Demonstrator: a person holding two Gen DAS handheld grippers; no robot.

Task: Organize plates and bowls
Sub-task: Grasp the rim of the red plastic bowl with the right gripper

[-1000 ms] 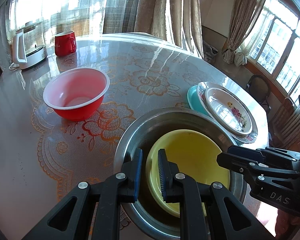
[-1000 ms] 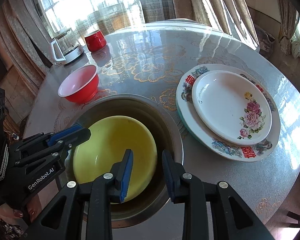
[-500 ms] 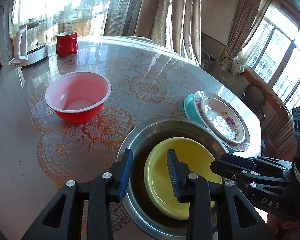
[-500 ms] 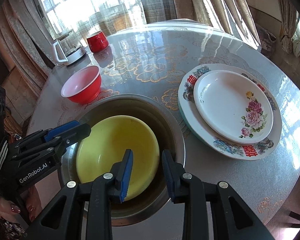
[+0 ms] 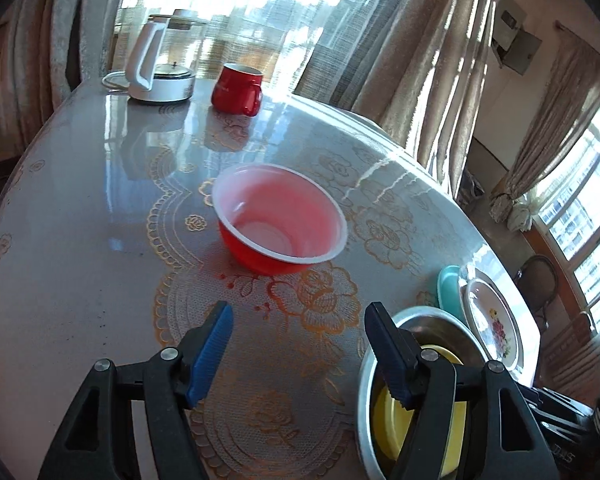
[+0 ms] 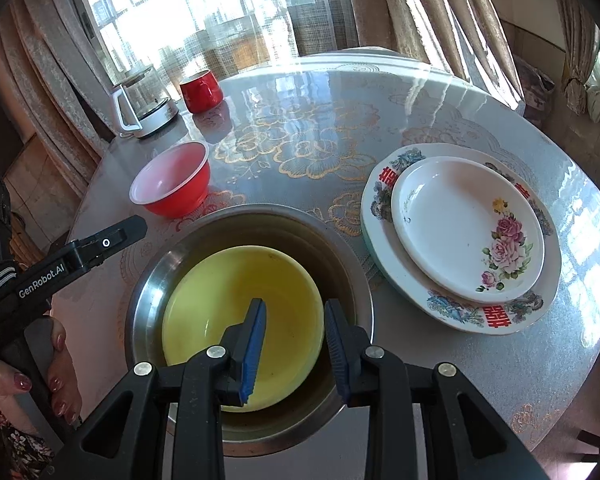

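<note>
A red bowl (image 5: 280, 220) with a white inside stands on the table straight ahead of my left gripper (image 5: 300, 344). That gripper's jaws are opening, with only tablecloth between them. The left gripper (image 6: 128, 228) also shows at the left of the right wrist view, beside the steel basin (image 6: 152, 280). A yellow bowl (image 6: 240, 300) lies inside the basin. My right gripper (image 6: 294, 344) hangs open over the yellow bowl's near rim, pads clear of it. A small floral plate (image 6: 460, 228) rests on a larger patterned plate (image 6: 420, 300) to the right.
A red mug (image 5: 238, 90) and a glass kettle (image 5: 160, 64) stand at the table's far side by the curtained window. A teal plate (image 5: 448, 288) sits under the plate stack. A person's hand (image 6: 60, 360) holds the left gripper at the table's near edge.
My left gripper's jaws have spread from nearly shut to wide, and it has swung left from over the basin to face the red bowl. The right gripper has stayed put.
</note>
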